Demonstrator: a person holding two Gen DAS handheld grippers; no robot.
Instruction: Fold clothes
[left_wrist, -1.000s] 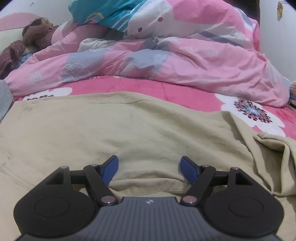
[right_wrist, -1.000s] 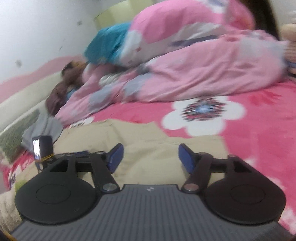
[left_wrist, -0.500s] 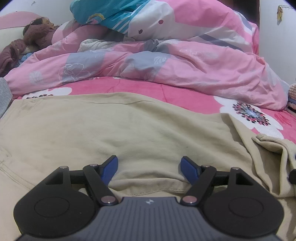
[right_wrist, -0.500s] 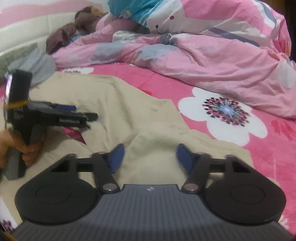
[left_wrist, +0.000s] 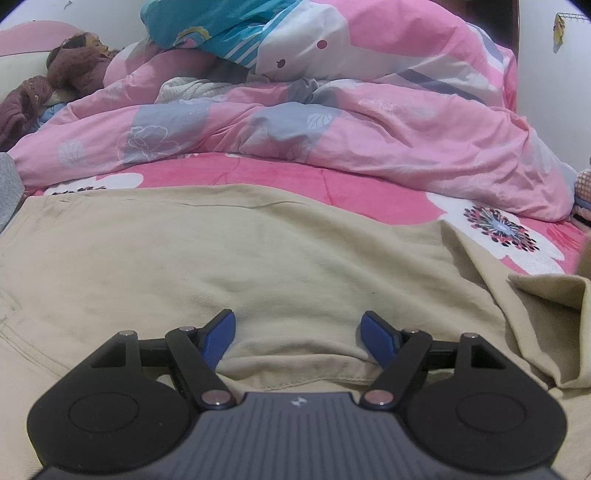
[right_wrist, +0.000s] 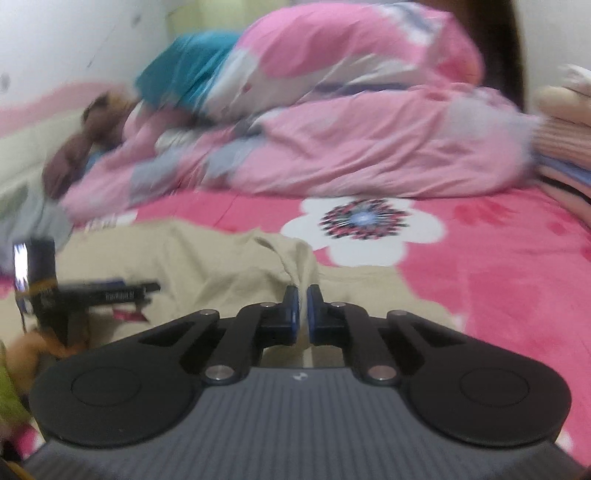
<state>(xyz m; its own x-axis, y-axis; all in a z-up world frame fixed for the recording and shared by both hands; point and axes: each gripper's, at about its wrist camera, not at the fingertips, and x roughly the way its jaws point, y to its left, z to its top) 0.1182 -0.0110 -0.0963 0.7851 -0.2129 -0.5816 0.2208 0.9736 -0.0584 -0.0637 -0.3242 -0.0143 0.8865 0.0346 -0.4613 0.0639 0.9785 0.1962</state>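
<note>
We pinch a corner of the beige garment (right_wrist: 229, 273) in our right gripper (right_wrist: 302, 301) to fold it, while our left gripper (left_wrist: 297, 330) hovers wide over its hem.

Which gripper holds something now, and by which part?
The right gripper pinches a raised fold of the beige trousers. The left gripper holds nothing.

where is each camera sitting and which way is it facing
Left wrist: sits on the left gripper, low over the beige garment, facing the pink quilt; its open blue fingers show.
Right wrist: sits on the right gripper, facing the same quilt from further right; fingers shut on a garment fold; the left gripper and a hand show at left.
Shared: garment, quilt, flowered pink sheet.
</note>
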